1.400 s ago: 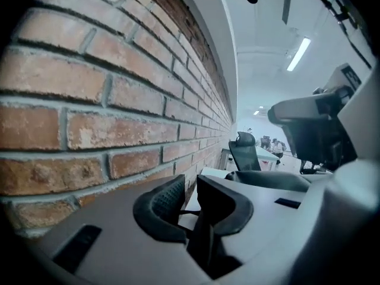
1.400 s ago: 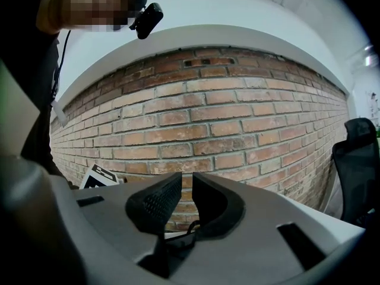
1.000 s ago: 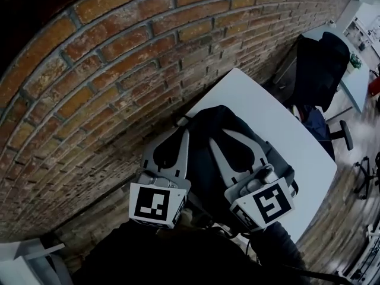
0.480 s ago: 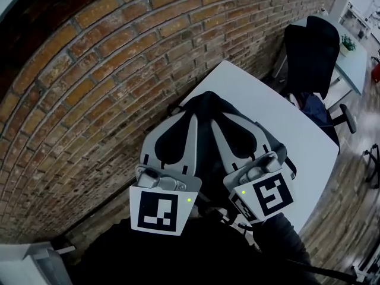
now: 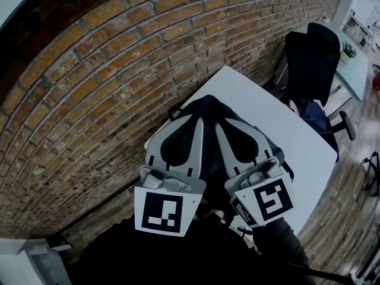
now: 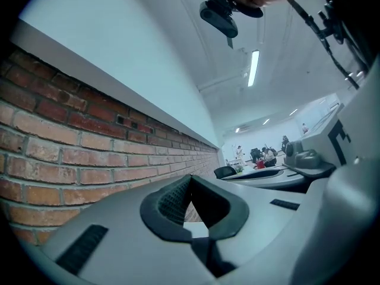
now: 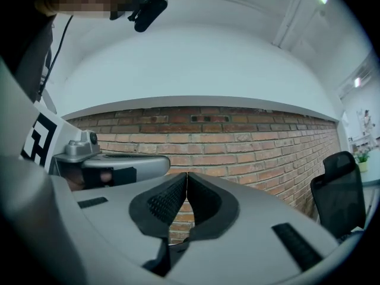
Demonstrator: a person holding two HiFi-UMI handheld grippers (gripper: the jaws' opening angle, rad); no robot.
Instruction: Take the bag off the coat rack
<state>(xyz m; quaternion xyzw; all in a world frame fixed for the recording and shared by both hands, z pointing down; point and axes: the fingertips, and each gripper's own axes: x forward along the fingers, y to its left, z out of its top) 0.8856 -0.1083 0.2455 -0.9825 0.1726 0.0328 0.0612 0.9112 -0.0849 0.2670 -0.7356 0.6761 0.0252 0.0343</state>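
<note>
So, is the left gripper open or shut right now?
Shut. In the left gripper view, the left gripper has its jaws together, with nothing between them.

A red brick wall [image 5: 89, 100] has a white table [image 5: 300, 144] pushed against it. A black chair [image 5: 313, 58] stands near that wall, on a wooden floor [image 5: 347, 215].
</note>
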